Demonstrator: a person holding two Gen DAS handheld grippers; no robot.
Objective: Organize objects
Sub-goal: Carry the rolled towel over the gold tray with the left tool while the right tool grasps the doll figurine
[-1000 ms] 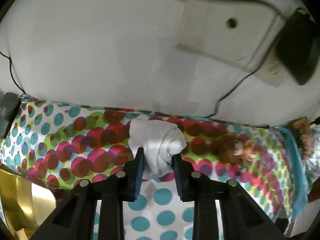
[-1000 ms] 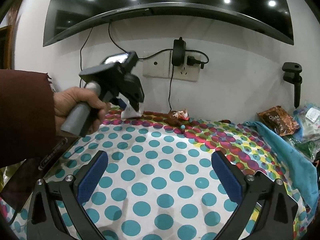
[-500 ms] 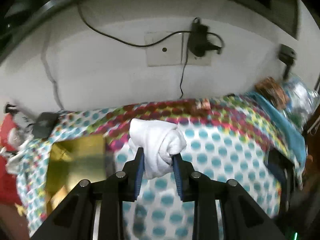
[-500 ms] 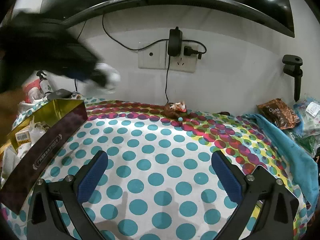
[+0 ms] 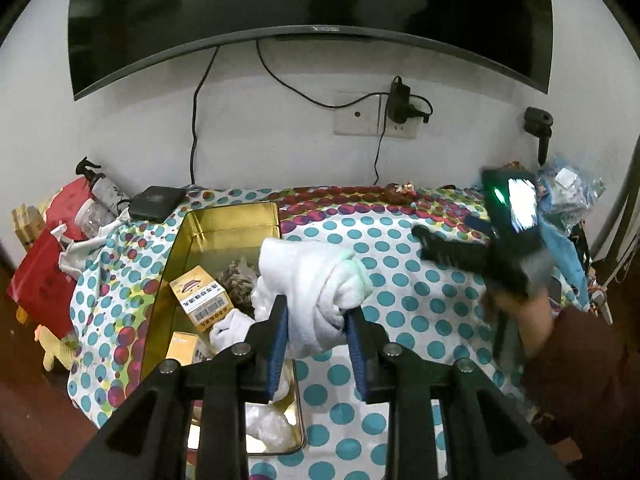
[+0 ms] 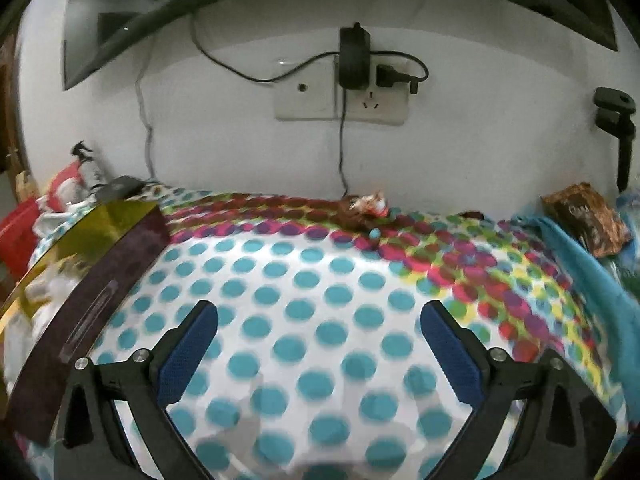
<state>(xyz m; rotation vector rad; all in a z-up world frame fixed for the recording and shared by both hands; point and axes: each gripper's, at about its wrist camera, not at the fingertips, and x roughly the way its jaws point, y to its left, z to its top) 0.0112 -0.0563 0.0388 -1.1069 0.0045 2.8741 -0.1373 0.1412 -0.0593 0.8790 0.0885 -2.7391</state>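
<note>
Rolled white cloth (image 5: 316, 280) was the object being tidied at this moment, and I had it clamped between the blue pads of my left gripper (image 5: 317, 344), lifted off the spotted tablecloth (image 5: 400, 280) and hanging over the right edge of the gold tin box (image 5: 232, 220). I judged the job partly done: the box already held a small yellow carton with a barcode (image 5: 202, 298), a second carton beneath it, a crumpled brownish wad (image 5: 238, 276), and several pieces of white cloth or tissue nearer me (image 5: 264, 426). What remained, as far as I could see, was to let this bundle go inside the box, and then to collect the small brown toy (image 6: 362, 210) lying at the far edge of the table by the wall. My right gripper (image 6: 318, 354) was empty, its jaws standing wide apart above bare tablecloth, with the box's dark outer side (image 6: 92, 316) to its left. The cluttered bags (image 6: 586, 218) on the far right lay outside the box.
</note>
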